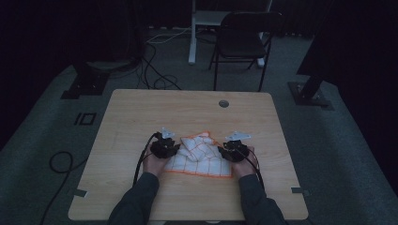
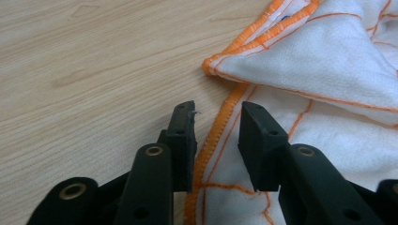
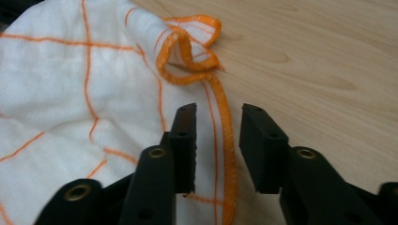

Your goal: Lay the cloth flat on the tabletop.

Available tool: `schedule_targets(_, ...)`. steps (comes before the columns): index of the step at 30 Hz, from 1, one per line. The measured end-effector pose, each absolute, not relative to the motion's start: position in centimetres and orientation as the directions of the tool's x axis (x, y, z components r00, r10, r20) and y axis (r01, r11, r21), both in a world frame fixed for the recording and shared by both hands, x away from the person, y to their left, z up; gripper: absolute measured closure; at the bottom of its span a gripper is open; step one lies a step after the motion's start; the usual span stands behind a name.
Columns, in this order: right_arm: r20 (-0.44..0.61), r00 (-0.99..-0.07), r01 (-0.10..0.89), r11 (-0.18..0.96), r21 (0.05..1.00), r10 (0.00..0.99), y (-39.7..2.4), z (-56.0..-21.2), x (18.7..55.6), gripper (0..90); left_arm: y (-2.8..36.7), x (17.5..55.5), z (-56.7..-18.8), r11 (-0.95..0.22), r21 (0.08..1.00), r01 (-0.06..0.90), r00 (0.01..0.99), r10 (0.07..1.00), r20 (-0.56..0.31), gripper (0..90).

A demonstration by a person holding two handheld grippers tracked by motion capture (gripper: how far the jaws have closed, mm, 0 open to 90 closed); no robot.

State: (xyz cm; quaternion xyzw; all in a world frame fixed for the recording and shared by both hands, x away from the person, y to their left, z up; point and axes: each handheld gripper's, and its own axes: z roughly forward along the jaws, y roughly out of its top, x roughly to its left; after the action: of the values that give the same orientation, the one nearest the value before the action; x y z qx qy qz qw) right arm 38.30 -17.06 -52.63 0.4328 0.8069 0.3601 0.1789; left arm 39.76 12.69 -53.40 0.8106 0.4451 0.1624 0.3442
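A white cloth with orange grid lines and an orange hem (image 1: 199,157) lies partly folded on the wooden table (image 1: 141,117), between the two hands. My left gripper (image 1: 164,146) sits at the cloth's left edge. In the left gripper view its jaws (image 2: 217,140) stand open astride the orange hem (image 2: 213,136), not pressing it. My right gripper (image 1: 234,151) sits at the cloth's right edge. In the right gripper view its jaws (image 3: 218,143) stand open over the hem (image 3: 225,126), with a curled cloth corner (image 3: 190,51) lying just beyond.
A round cable hole (image 1: 224,103) sits near the table's far edge. Behind the table stand a black folding chair (image 1: 241,40) and a white desk leg (image 1: 192,35). Cables (image 1: 155,70) run across the grey floor.
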Motion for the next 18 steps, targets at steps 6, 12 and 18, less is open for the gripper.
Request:
schedule_targets(6, 0.043, -0.565, 0.586, 0.363, 0.724, 0.824, -16.9, -53.0, 39.5, 58.8, 12.5, 39.9, -53.6, -0.379, 0.694, 0.612, 0.558, 0.829, -0.04, 62.6)
schedule_targets(12, 0.056, -0.584, 0.597, 0.381, 0.706, 0.81, -16.6, -53.3, 40.0, 73.4, 12.4, 40.0, -53.5, -0.388, 0.688, 0.614, 0.563, 0.825, -0.037, 75.2)
schedule_targets(18, 0.037, -0.572, 0.597, 0.384, 0.705, 0.82, -17.0, -53.0, 39.7, 89.4, 12.2, 39.9, -53.4, -0.411, 0.682, 0.605, 0.574, 0.818, -0.016, 87.4)
